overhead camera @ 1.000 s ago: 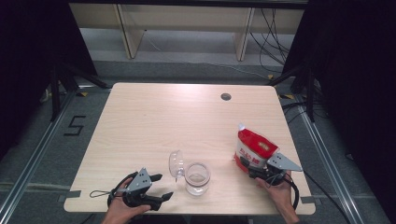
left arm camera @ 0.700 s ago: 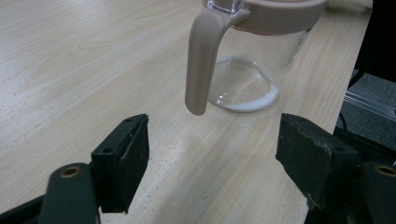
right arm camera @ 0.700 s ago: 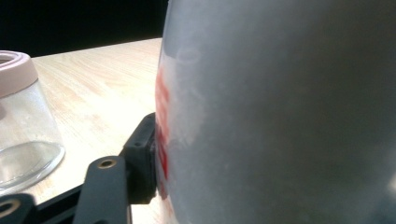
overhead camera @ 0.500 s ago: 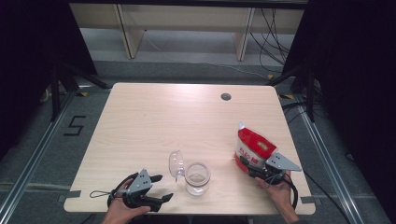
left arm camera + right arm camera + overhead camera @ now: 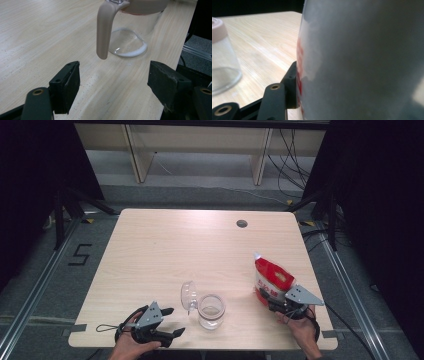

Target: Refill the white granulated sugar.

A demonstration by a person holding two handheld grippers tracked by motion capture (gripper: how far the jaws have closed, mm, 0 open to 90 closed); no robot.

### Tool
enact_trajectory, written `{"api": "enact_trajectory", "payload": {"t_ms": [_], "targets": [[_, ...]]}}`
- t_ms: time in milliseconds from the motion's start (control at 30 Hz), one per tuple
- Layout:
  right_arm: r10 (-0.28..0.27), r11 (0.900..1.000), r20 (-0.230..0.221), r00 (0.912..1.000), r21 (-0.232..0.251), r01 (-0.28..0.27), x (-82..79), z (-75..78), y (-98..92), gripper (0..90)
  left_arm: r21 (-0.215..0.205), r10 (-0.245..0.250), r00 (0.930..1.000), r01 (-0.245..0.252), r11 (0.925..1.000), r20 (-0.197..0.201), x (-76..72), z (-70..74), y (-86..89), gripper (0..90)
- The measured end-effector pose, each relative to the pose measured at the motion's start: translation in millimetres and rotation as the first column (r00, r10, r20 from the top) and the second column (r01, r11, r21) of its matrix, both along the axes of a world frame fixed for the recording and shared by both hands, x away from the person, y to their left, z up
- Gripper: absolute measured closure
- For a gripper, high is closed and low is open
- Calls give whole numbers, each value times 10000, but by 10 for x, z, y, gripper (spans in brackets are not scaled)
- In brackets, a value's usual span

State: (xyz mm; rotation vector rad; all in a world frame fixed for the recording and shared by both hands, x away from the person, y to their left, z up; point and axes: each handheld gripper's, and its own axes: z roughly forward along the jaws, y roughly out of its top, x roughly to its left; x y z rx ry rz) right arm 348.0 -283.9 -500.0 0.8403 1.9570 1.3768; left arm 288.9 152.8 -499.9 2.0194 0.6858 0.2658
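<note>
Since a second ago, the right claw [image 5: 272, 301] has been closing its jaws around the lower part of the red and white soft plastic pouch with a white screw spout [image 5: 271, 279], and the pouch now stands a little more upright than it did then, while the left claw [image 5: 170, 321] has kept its place. Nearest the person, at the front edge of the pale wood-grain counter [image 5: 165, 250], the left claw lies low in the left hand [image 5: 131, 346] with its two black jaws spread wide and nothing between them; in the left gripper view those jaws frame bare wood, and just beyond them hangs the beige handle [image 5: 104, 30] of the clear glass jar with a beige collar [image 5: 210, 310]. That jar sits near the front middle of the counter, its clear domed lid [image 5: 188, 296] swung open and standing up at its left side. To the right, the right hand [image 5: 301, 332] holds its claw against the pouch's base near the front right corner; in the right gripper view one black jaw pad [image 5: 292, 85] presses flat against the pouch's side, so the claw is pinching the pouch, whose other side hides the second jaw. The pouch rests on the counter, well apart from the jar, spout pointing up and away. Farther back, a small dark round hole [image 5: 242, 223] sits near the counter's far edge, and beyond it pale wooden shelf legs [image 5: 134, 150] stand on the grey floor.
</note>
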Motion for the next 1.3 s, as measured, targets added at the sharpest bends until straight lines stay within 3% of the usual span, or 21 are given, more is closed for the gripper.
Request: {"api": "enact_trajectory", "payload": {"t_ms": [67, 300, 400, 433, 533, 633, 700, 767, 800, 833, 867, 933, 967, 1033, 1067, 1100, 1133, 1167, 1200, 1233, 1300], "targets": [[-195, 9998, -52, 9998, -1, 195, -51, 41, 1, 467, -71, 24, 10000, -23, 10000, 40, 1, -5, 1, 257], [77, 9950, 1188, 9929, -1000, 42, -219, 226, 53, 470, 70, 20, 10000, -21, 10000, 53, 3, 3, 16, 257], [593, 9775, 1802, 9818, -2101, -204, -343, 318, 168, 471, 123, 35, 10000, -35, 9999, 21, 16, -4, 32, 256], [593, 9775, 1802, 9818, -2101, -204, -343, 318, 168, 471, 187, 18, 10000, -17, 9998, -43, 18, 2, 39, 256], [954, 9552, 1896, 9772, -2939, -362, -434, 350, 261, 471, 51, 121, 9999, -121, 9999, -23, 13, -5, 32, 252], [1646, 9153, 2054, 9647, -3964, -717, -519, 372, 385, 473, 270, 135, 9999, -136, 9995, 33, 24, -4, 47, 244], [1706, 9101, 2020, 9644, -4075, -756, -543, 378, 412, 473, 307, 100, 9999, -101, 9995, 29, 27, -1, 53, 242], [2016, 8781, 2242, 9535, -4726, -745, -592, 415, 474, 473, 176, 156, 9999, -156, 9997, -5, 28, 1, 55, 229], [2016, 8781, 2242, 9535, -4726, -745, -592, 415, 474, 473, 176, 156, 9999, -156, 9997, -5, 28, 1, 55, 222], [2272, 8403, 2549, 9399, -5392, -569, -618, 451, 512, 474, 202, 206, 9998, -206, 9996, -34, 27, 0, 57, 212], [2272, 8403, 2549, 9399, -5392, -569, -618, 451, 512, 474, 229, 218, 9998, -218, 9995, 10, 34, -6, 57, 212], [2469, 8120, 2735, 9297, -5820, -444, -648, 476, 546, 474, 183, 211, 9998, -210, 9996, -25, 31, -17, 45, 210], [2610, 7814, 2874, 9216, -6234, -269, -677, 491, 569, 474, 206, 249, 9997, -248, 9995, -46, 21, -14, 34, 206], [2562, 7778, 2880, 9227, -6282, -198, -702, 486, 579, 474, 161, 316, 9995, -315, 9994, -35, 19, -17, 29, 200], [2817, 7495, 3032, 9104, -6619, -115, -703, 500, 586, 475, 451, 295, 9996, -297, 9985, 49, 35, -11, 46, 189], [2914, 7279, 2995, 9085, -6857, -74, -718, 507, 603, 475, 487, 282, 9996, -283, 9984, 30, 38, -6, 50, 184], [2914, 7279, 2995, 9085, -6857, -74, -718, 507, 603, 475, 140, 341, 9994, -341, 9993, 12, 31, -14, 38, 184], [2806, 7265, 2923, 9142, -6871, -33, -734, 498, 617, 475, 267, 362, 9993, -362, 9990, 17, 35, -11, 50, 179], [2882, 7137, 2950, 9110, -7005, 11, -739, 503, 632, 475, 342, 398, 9992, -399, 9986, 17, 43, -10, 56, 170], [3174, 6883, 3094, 8964, -7254, 66, -732, 514, 671, 475, 296, 486, 9988, -486, 9984, -3, 43, -5, 56, 163], [3016, 6941, 3063, 9029, -7198, 123, -751, 514, 682, 476, 266, 594, 9982, -593, 9979, -22, 41, -6, 55, 160]]}}
